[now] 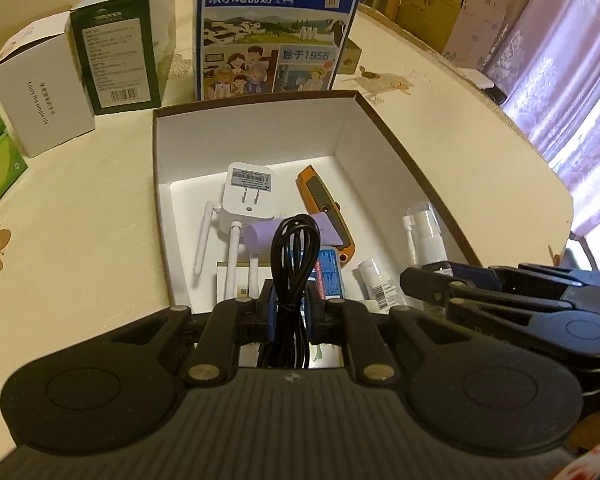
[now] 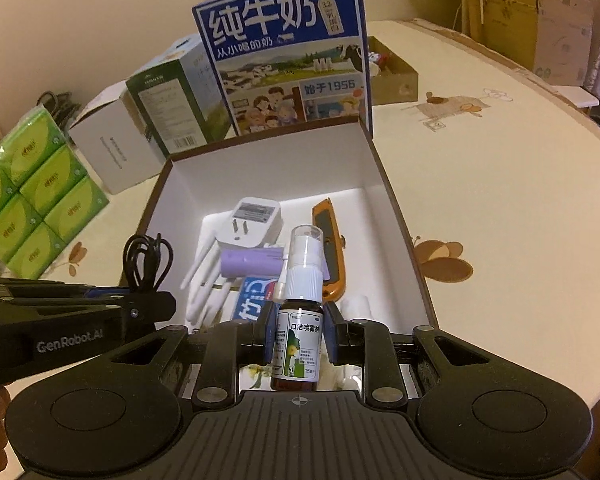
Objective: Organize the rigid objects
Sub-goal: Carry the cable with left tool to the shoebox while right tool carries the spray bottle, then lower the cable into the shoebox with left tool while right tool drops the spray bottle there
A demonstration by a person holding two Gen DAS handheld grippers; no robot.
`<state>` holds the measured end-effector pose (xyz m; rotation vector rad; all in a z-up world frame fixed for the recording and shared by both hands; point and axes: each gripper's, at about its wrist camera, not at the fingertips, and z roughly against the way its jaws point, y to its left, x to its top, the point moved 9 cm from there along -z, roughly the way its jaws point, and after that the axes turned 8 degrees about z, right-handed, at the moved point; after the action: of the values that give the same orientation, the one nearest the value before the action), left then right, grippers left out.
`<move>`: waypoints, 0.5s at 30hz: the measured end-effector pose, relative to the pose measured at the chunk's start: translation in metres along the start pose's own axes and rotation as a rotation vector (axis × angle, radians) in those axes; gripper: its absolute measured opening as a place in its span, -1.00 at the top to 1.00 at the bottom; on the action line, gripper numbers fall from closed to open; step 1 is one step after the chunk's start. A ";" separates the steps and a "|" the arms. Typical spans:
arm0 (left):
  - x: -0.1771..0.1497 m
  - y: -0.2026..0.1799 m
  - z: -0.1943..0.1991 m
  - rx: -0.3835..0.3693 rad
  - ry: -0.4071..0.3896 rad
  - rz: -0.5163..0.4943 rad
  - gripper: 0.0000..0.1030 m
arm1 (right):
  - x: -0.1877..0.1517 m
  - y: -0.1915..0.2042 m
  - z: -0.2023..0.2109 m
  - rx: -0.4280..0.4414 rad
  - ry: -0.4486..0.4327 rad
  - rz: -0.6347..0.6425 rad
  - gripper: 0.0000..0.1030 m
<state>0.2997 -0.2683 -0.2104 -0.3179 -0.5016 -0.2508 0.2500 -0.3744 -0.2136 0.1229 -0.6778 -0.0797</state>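
While both hover at the box (image 1: 256,100) near rim, left gripper (image 1: 290,312) clamps coiled cable (image 1: 294,256), right gripper (image 2: 298,338) clamps spray bottle (image 2: 300,320); far half bare

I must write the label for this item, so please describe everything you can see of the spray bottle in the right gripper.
The spray bottle is small, with a brown, glass-like body, a white paper label printed in Chinese with a green picture, and a white pump head under a clear cap. A thin white nozzle arm is folded down along its left side. It stands upright, clamped at the body by the right gripper, whose blue pads press on both sides. It hangs over the near edge of the open box; nothing else touches it.
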 end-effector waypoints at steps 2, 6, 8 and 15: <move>0.001 0.000 -0.005 0.006 0.004 -0.002 0.80 | 0.001 -0.002 -0.005 -0.002 0.008 0.006 0.59; 0.002 0.001 -0.015 0.020 0.016 -0.006 0.80 | 0.001 -0.005 -0.013 0.001 0.019 0.003 0.59; 0.002 0.003 -0.019 0.026 0.022 -0.007 0.80 | 0.001 -0.006 -0.018 0.003 0.026 0.001 0.59; 0.003 0.010 -0.032 0.037 0.039 -0.004 0.79 | 0.002 -0.007 -0.029 0.006 0.038 0.000 0.59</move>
<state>0.3192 -0.2712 -0.2377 -0.2753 -0.4680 -0.2508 0.2694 -0.3792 -0.2358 0.1300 -0.6403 -0.0751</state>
